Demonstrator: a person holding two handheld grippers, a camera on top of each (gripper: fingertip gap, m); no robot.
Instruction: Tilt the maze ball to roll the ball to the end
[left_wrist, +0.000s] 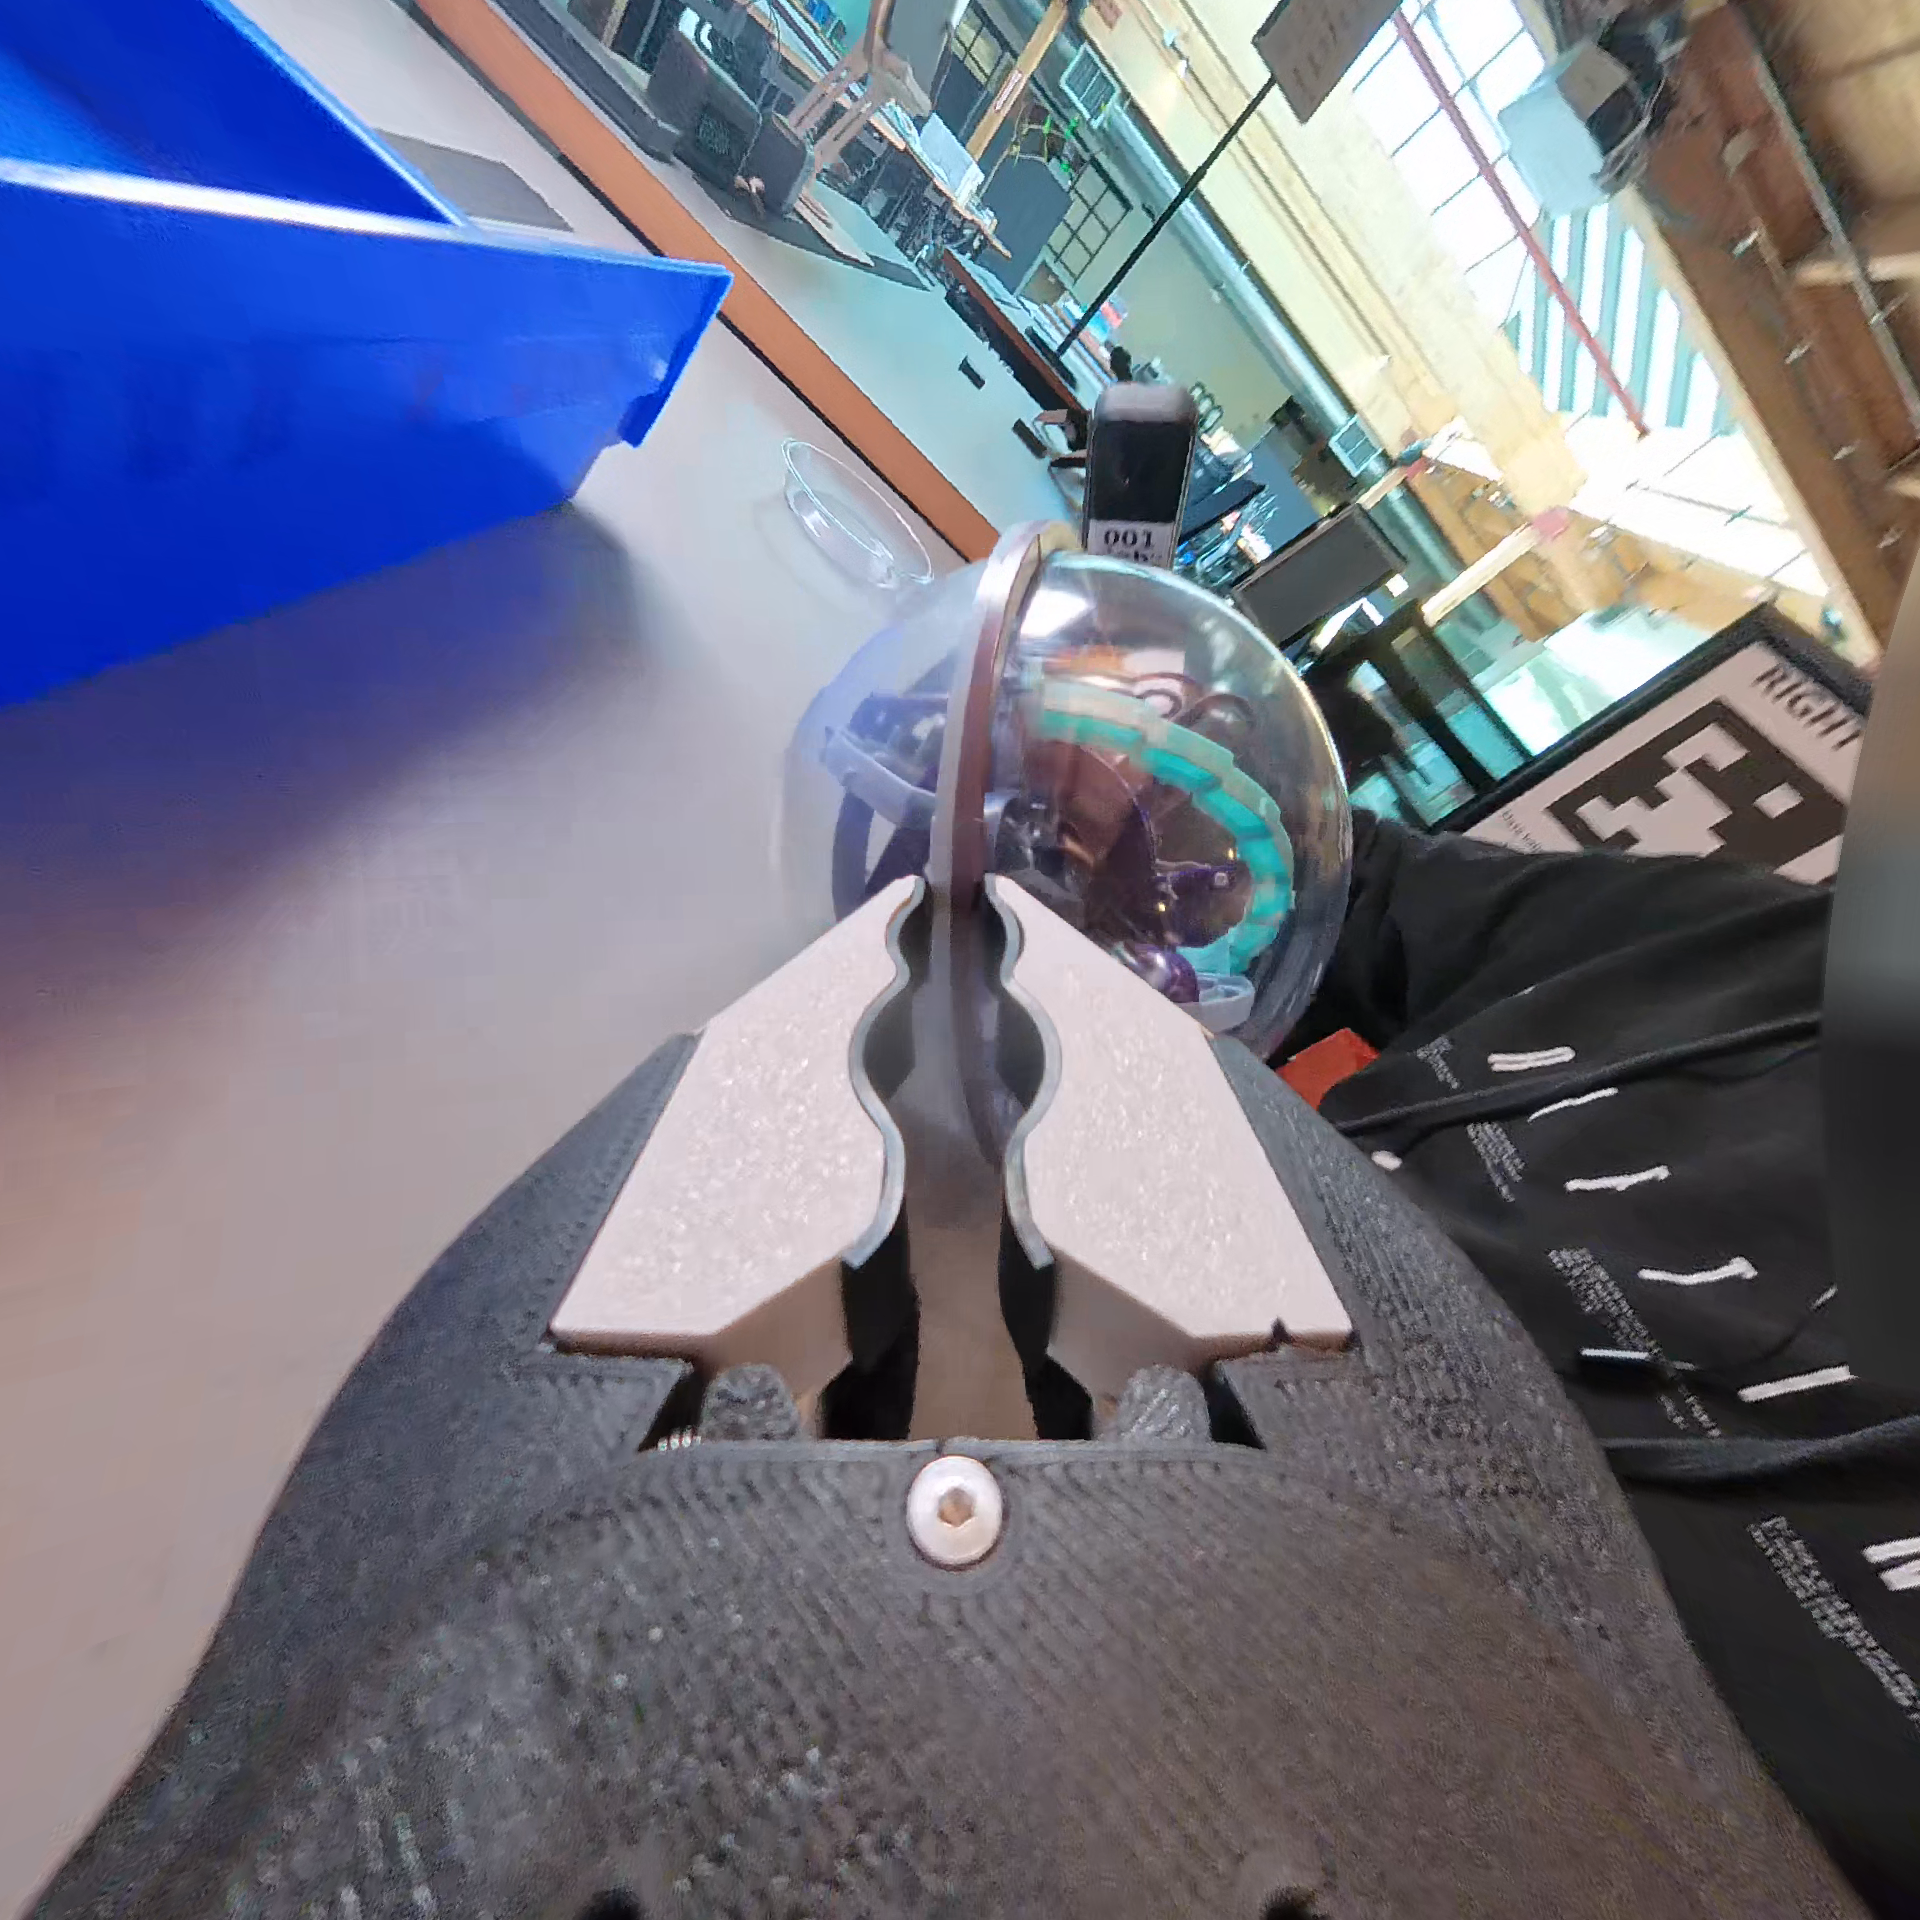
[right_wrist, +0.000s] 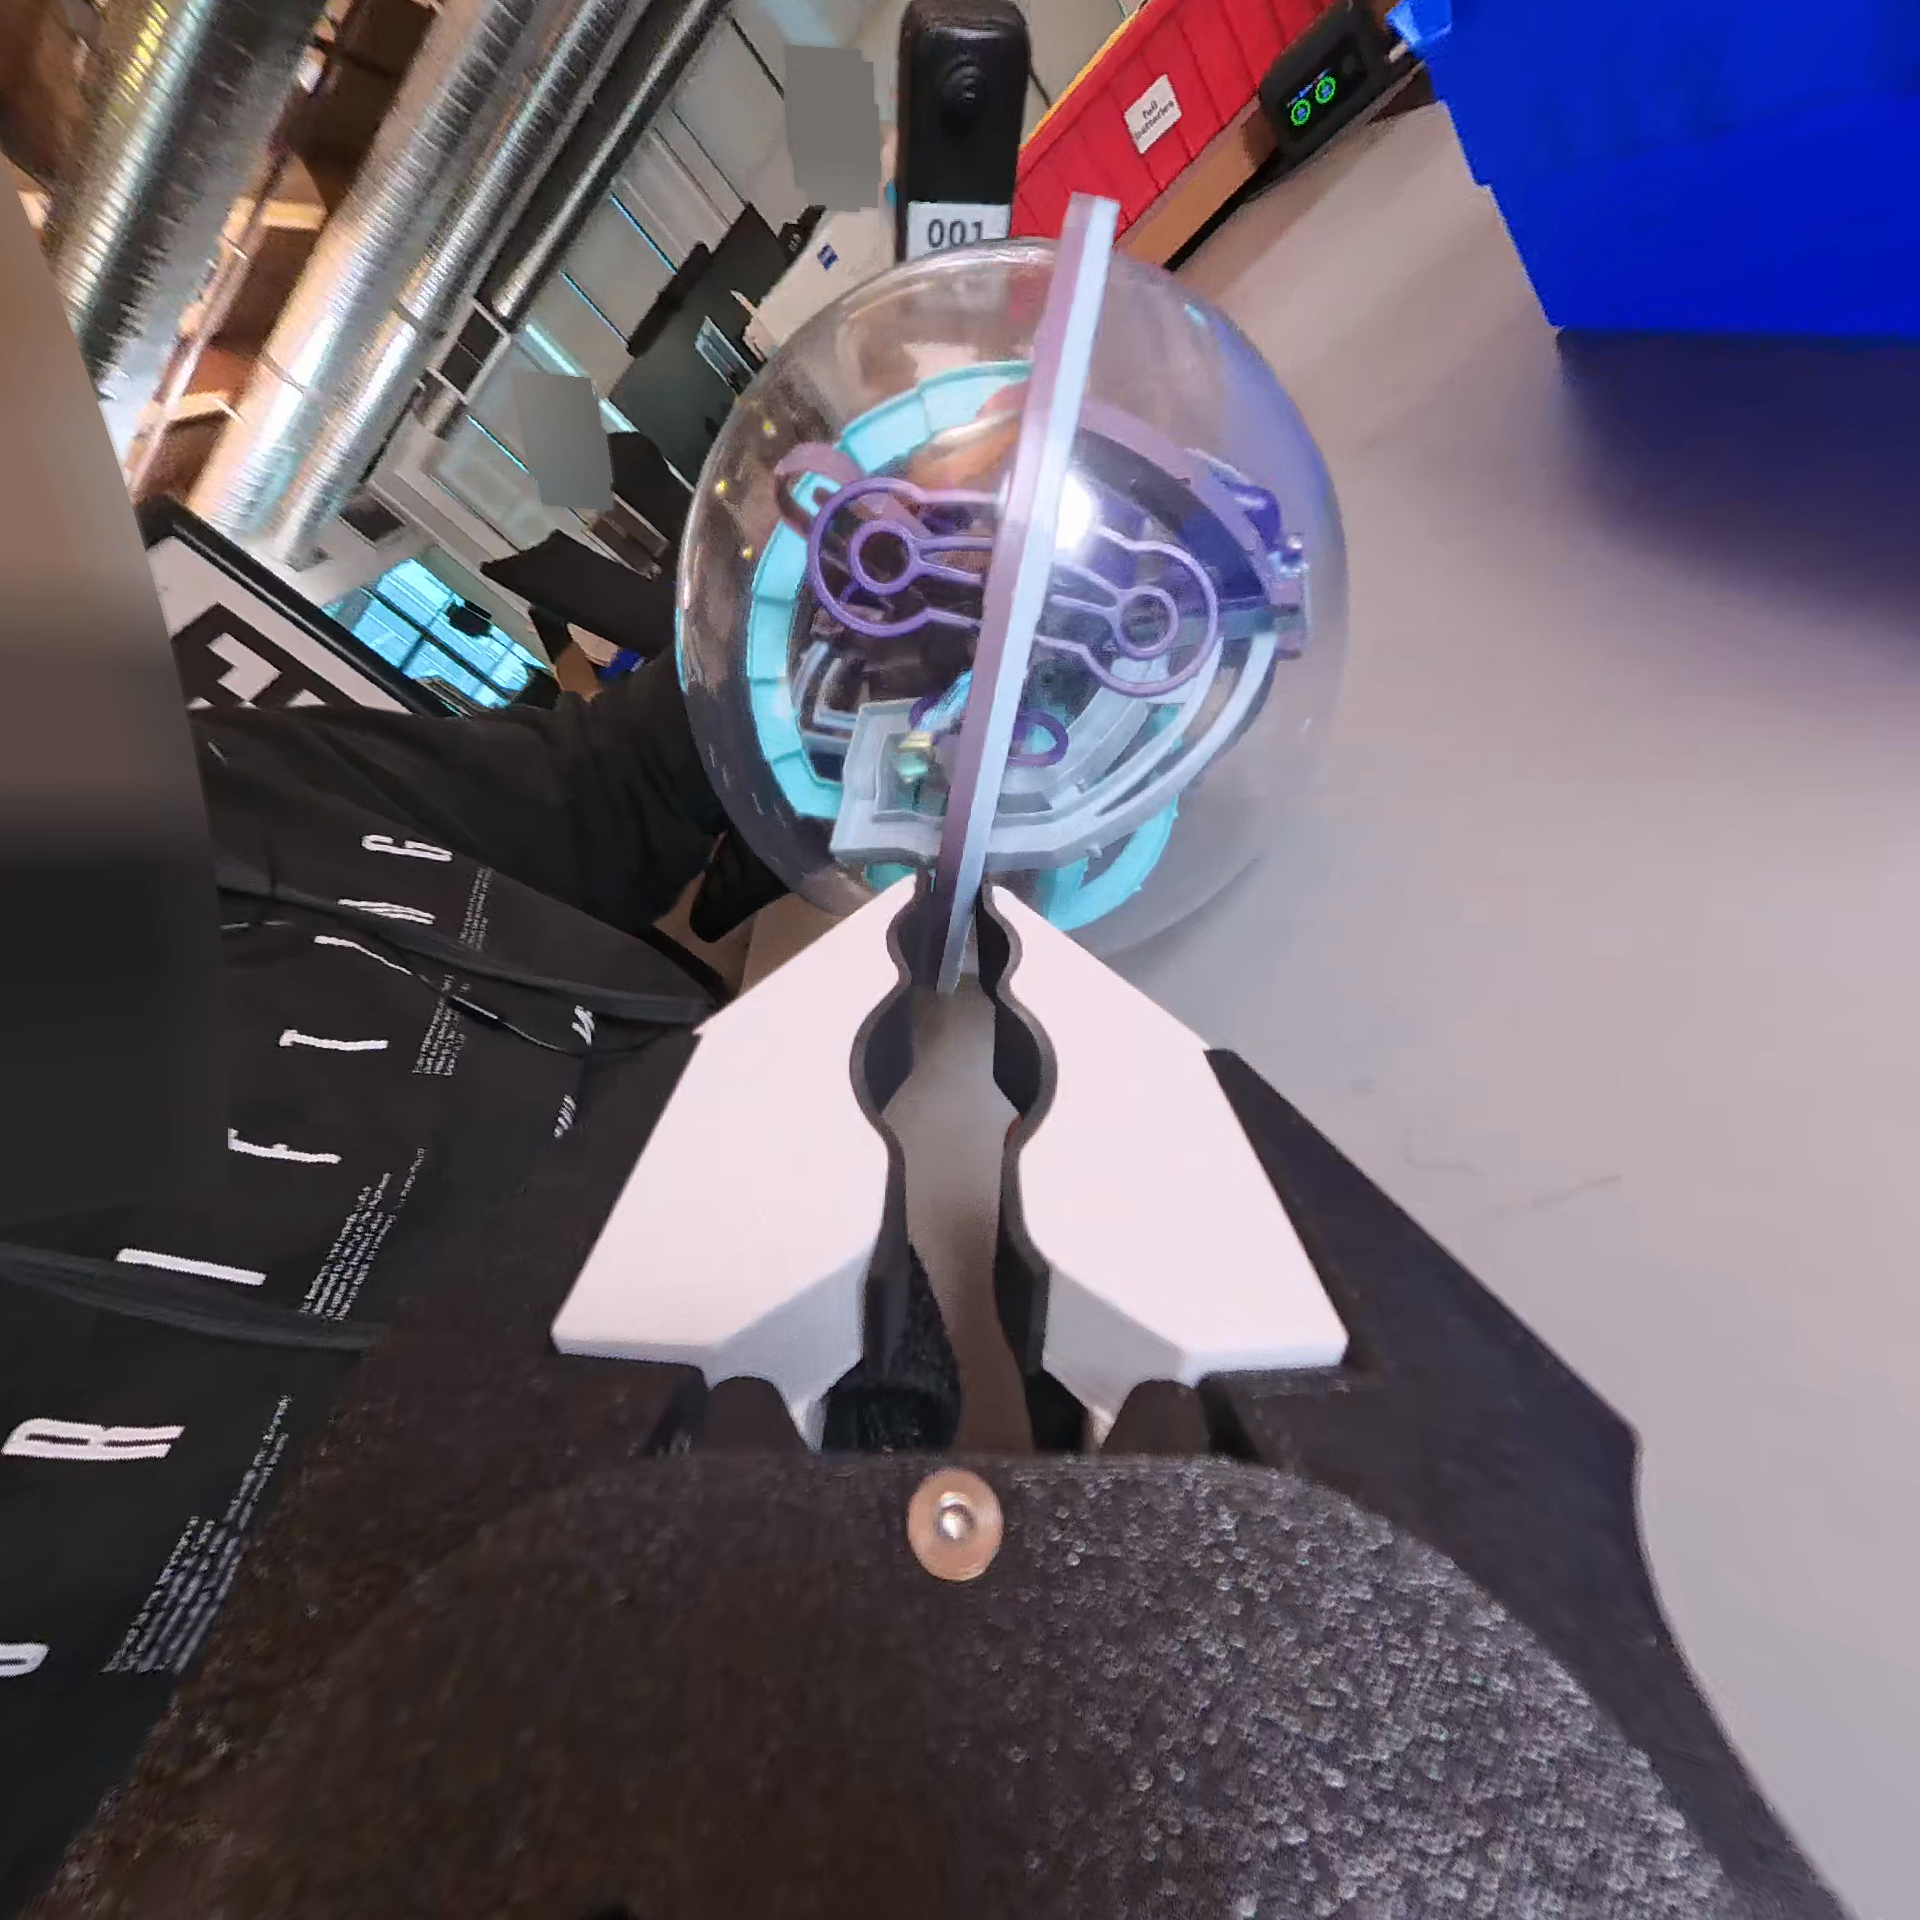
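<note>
Above the grey table (right_wrist: 1558, 935), the clear maze ball (left_wrist: 1143, 790), with teal and purple tracks inside, is pinched by its flat rim between left gripper (left_wrist: 954, 894) and right gripper (right_wrist: 951, 920), blue bin (left_wrist: 260, 416) nearby, workshop behind.

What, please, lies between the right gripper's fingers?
The maze ball's flat grey rim, pinched near the fingertips of the right gripper, as the right wrist view shows.

Bare tabletop (right_wrist: 1558, 935) is left open on one side of the maze ball (right_wrist: 997, 582), bounded by the blue bin (left_wrist: 312, 416), while the other side is blocked by a dark garment (right_wrist: 364, 1039).
</note>
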